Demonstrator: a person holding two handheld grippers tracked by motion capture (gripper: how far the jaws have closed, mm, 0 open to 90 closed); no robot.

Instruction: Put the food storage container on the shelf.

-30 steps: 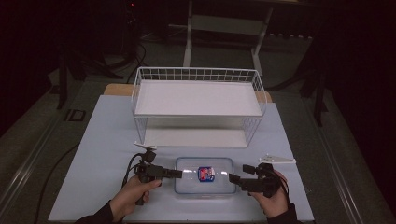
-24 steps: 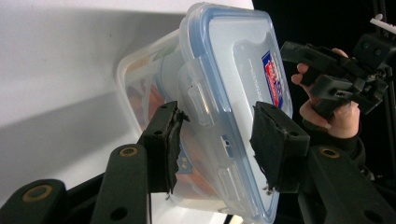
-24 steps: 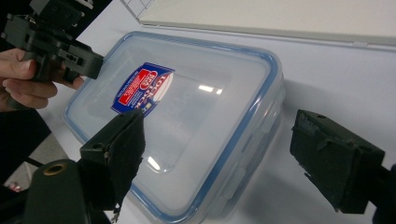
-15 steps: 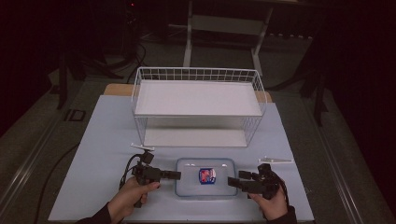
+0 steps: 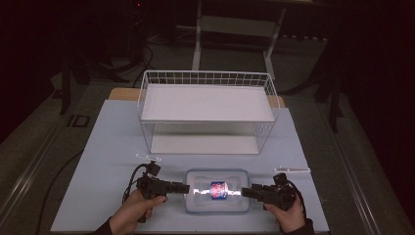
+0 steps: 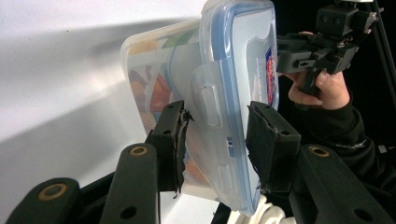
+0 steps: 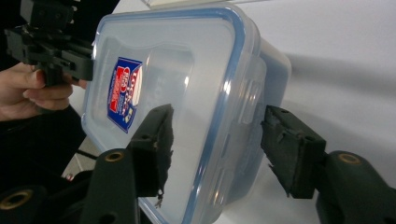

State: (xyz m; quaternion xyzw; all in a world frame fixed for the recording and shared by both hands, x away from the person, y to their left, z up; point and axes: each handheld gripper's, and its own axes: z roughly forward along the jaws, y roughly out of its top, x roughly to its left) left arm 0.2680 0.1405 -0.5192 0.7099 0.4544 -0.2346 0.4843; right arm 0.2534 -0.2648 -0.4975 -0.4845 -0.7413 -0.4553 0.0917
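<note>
step: left claw [image 5: 185,188] and right claw [image 5: 246,192] have just been closing on the end latches of the clear plastic rectangular food box with blue-rimmed lid [image 5: 217,190]
left claw: one pad touches the latch, the other stands off; not yet clamped
right claw: parted, pads clear of the box; centre the latch between the pads before squeezing

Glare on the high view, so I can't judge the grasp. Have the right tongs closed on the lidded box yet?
Observer: Not yet. The right tongs have just been closing around the short end of the box, with gaps showing at both pads.
Operator: Left side?
Observer: The left tongs have also just been closing, straddling the latch flap on the other end. The pads look near or on it, but contact is unclear.
Operator: Box empty?
Observer: No, orange and green contents show through the clear wall.
</note>
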